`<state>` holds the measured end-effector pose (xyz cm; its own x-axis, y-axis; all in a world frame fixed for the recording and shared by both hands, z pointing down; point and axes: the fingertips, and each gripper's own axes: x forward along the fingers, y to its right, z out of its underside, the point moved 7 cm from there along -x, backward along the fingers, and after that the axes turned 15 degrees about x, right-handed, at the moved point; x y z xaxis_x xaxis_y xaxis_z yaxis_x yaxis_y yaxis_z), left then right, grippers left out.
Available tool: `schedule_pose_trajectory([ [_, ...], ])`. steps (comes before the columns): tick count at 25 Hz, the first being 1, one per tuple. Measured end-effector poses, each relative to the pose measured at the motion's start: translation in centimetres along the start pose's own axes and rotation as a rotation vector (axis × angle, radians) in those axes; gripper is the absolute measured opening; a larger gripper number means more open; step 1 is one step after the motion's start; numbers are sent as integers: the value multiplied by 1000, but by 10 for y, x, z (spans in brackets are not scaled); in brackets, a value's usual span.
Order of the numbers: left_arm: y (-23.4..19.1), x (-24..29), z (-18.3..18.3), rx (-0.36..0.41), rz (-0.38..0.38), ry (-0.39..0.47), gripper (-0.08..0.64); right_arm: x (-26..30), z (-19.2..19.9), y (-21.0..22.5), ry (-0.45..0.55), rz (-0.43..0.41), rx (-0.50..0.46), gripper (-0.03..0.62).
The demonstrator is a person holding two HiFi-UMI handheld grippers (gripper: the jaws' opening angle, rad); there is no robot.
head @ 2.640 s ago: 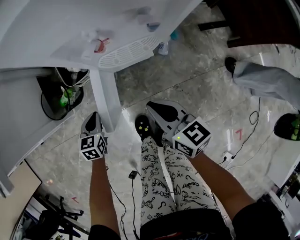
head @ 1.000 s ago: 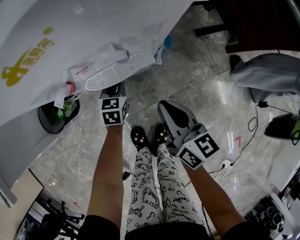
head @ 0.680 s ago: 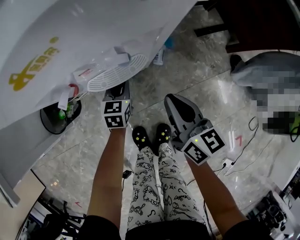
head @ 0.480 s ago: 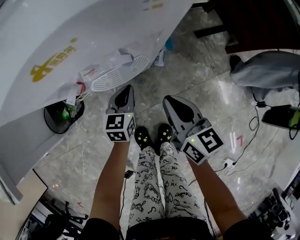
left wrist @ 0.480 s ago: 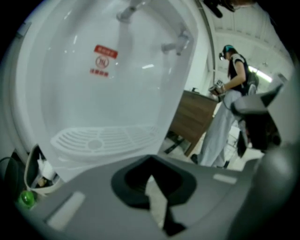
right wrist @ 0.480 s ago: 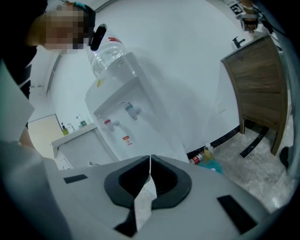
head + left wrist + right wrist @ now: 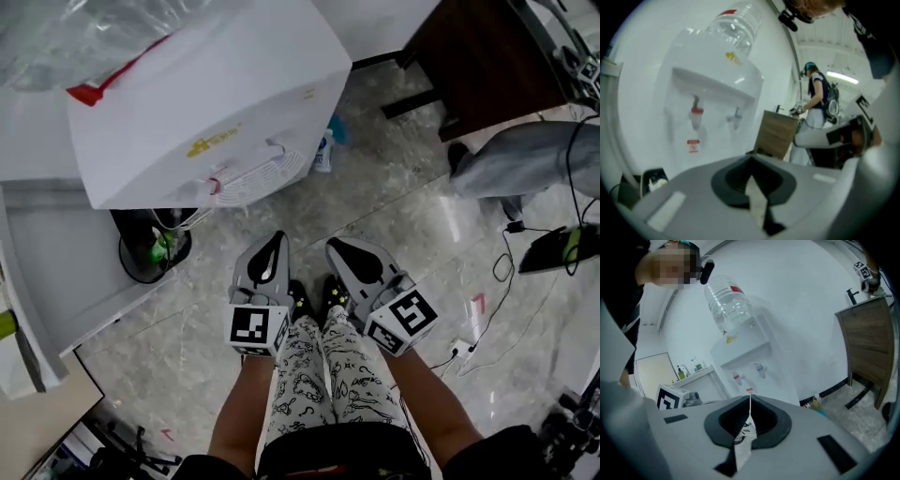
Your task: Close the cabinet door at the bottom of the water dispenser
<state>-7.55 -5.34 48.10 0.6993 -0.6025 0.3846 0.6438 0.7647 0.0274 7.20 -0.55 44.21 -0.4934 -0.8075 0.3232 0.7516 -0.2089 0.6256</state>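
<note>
The white water dispenser (image 7: 206, 112) stands ahead of me, seen from above, with its drip grille (image 7: 262, 173) facing my feet. Its taps and red sticker (image 7: 693, 146) show in the left gripper view. The lower front (image 7: 774, 383) looks flat, with no door standing out. My left gripper (image 7: 269, 246) and right gripper (image 7: 343, 251) hang side by side above my shoes, well short of the dispenser. Both are shut with nothing between the jaws, as the left gripper (image 7: 751, 161) and right gripper (image 7: 749, 398) views show.
A black waste bin (image 7: 150, 248) sits left of the dispenser, beside a white counter (image 7: 56, 272). A small bottle (image 7: 323, 150) stands on the floor at its right. A brown wooden cabinet (image 7: 478, 56), another person's leg (image 7: 525, 155) and floor cables (image 7: 487, 319) lie to the right.
The white door panel that stood out beside my left gripper no longer shows. Both grippers have drawn back from the dispenser to above my feet, and my view has risen.
</note>
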Motion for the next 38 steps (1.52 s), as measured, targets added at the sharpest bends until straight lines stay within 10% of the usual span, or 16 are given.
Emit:
schedule_pose_trajectory([
  [19, 28, -148, -212, 69, 107, 192, 0, -105, -120, -186, 153, -208, -92, 17],
  [38, 43, -210, -227, 101, 184, 274, 0, -147, -116, -242, 141, -238, -153, 15],
])
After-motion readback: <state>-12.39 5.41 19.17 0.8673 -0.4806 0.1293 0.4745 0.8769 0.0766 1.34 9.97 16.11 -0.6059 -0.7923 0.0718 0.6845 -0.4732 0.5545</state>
